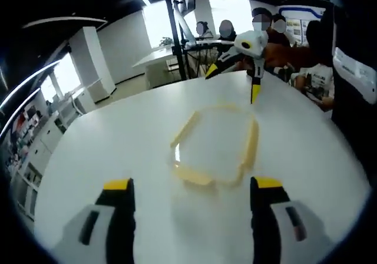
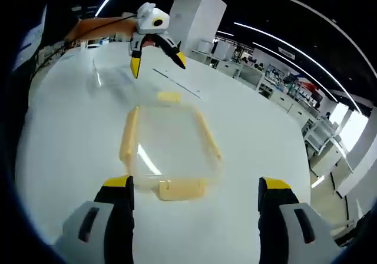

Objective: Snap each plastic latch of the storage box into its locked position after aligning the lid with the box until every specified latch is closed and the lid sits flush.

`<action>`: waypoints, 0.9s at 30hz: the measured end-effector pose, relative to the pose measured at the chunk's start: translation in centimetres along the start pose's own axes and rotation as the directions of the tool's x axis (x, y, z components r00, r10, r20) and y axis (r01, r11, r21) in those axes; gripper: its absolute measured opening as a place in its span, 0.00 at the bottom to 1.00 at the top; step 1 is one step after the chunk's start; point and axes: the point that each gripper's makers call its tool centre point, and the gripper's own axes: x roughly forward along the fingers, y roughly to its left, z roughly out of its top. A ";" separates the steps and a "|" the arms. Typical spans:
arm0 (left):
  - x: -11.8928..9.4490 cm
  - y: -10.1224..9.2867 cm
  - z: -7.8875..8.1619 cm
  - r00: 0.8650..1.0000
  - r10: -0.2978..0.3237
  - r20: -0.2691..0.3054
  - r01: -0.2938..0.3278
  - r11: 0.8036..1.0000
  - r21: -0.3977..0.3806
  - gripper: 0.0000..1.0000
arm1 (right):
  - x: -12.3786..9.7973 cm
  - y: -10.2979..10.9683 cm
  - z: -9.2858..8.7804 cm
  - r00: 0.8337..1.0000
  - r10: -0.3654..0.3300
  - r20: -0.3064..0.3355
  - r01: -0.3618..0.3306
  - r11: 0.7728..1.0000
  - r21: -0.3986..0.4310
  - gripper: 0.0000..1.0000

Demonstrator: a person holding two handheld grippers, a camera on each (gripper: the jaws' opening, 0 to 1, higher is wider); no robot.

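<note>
On the white tabletop: clear box with yellow latches, both claws apart

On the white tabletop [image 1: 106,140] sits a clear storage box [image 1: 217,149] with its see-through lid [image 2: 168,137] on top and pale yellow latches along the sides. In the left gripper view the left claw [image 1: 193,194] stands with its two yellow-tipped jaws well apart, holding nothing; the box lies just beyond and between them, not touched. At the far side of the box hangs the right claw [image 1: 235,78], its jaws spread and empty, one tip pointing down near the box's far edge.

In the right gripper view the right claw [image 2: 195,193] is likewise wide apart and empty. A short latch [image 2: 181,188] lies on the near edge of the box between the jaws, long latches run down the two sides, and another short latch [image 2: 169,97] sits at the far end. Beyond that end the left claw [image 2: 158,60] hovers over the tabletop, jaws spread. Whether the latches are snapped down cannot be told. People sit at desks in the background.
</note>
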 end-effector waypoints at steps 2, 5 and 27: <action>0.3 0.0 0.0 1.000 -0.012 -0.007 0.012 1.000 0.007 0.79 | 0.2 0.0 -0.2 1.000 0.012 -0.011 -0.012 1.000 -0.010 0.88; 0.9 0.0 -0.1 0.999 -0.040 -0.028 0.041 0.999 0.026 0.79 | 0.4 0.1 -0.3 0.999 0.029 -0.023 -0.029 0.999 -0.020 0.87; 4.6 -0.5 -2.2 0.948 -0.191 -0.256 0.239 0.956 0.169 0.69 | 1.8 1.2 -1.9 0.972 0.162 -0.172 -0.174 0.983 -0.056 0.80</action>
